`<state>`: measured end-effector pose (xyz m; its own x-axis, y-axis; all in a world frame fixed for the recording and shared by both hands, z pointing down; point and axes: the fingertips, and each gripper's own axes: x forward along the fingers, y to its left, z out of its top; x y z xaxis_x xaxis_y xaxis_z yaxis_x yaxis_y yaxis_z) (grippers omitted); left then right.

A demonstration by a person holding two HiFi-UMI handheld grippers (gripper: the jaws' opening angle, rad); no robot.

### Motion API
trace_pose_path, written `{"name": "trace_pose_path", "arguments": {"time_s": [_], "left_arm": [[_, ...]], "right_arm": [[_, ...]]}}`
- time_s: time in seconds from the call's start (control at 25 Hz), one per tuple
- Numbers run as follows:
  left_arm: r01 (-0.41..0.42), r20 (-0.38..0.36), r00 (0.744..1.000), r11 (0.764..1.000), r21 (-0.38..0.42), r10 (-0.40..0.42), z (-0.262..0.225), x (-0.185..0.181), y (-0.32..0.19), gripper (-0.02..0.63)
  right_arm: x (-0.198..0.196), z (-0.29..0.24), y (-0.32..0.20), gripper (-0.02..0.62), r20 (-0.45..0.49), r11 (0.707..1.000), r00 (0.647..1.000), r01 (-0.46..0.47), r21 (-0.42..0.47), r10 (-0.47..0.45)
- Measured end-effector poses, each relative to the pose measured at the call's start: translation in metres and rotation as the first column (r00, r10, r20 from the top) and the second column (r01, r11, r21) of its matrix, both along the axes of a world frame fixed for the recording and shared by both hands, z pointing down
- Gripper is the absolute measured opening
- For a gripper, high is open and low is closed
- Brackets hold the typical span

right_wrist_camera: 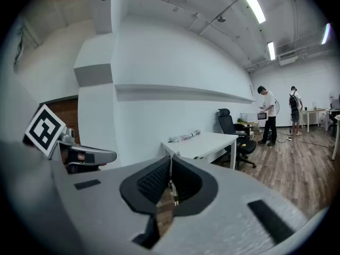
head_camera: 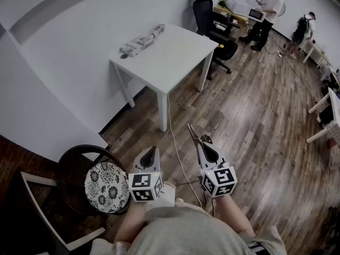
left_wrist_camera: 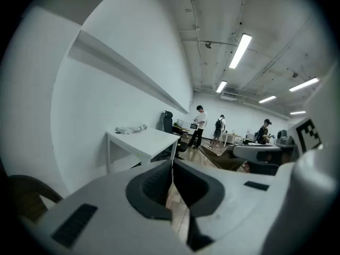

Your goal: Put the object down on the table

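Observation:
My right gripper (head_camera: 204,143) is held low over the wooden floor, shut on a thin metal object (head_camera: 193,132) that sticks out ahead of its tips. In the right gripper view the jaws (right_wrist_camera: 170,163) meet, and a thin sliver of the object (right_wrist_camera: 172,189) shows between the pads. My left gripper (head_camera: 151,151) hangs beside it to the left, shut, with nothing between its jaws (left_wrist_camera: 171,166). The white table (head_camera: 175,57) stands ahead against the wall, well apart from both grippers, and appears again as the table (left_wrist_camera: 146,140) and the table (right_wrist_camera: 215,140).
A wrapped bundle (head_camera: 140,42) lies at the table's far left edge. A black office chair (head_camera: 208,16) stands behind the table. A round chair with a patterned cushion (head_camera: 106,187) is at my left. A white cable (head_camera: 178,155) runs across the floor. People (head_camera: 268,9) stand far back.

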<state>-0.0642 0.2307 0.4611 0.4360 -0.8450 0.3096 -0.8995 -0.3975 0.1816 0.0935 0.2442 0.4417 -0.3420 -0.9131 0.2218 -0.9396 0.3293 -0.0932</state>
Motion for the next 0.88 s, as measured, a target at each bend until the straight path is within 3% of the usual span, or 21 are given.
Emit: {"name": "trace_pose_path", "arguments": {"time_s": [0.32, 0.88], "left_arm": [[0.022, -0.004, 1.000, 1.000, 0.015, -0.022, -0.010, -0.006, 0.067, 0.011], [0.031, 0.001, 1.000, 0.998, 0.053, -0.031, -0.020, -0.004, 0.084, 0.009]], "right_arm": [[-0.003, -0.012, 0.061, 0.008, 0.000, 1.000, 1.000, 0.009, 0.019, -0.009], [-0.002, -0.021, 0.081, 0.008, -0.014, 0.997, 0.999, 0.047, 0.059, -0.046]]}}
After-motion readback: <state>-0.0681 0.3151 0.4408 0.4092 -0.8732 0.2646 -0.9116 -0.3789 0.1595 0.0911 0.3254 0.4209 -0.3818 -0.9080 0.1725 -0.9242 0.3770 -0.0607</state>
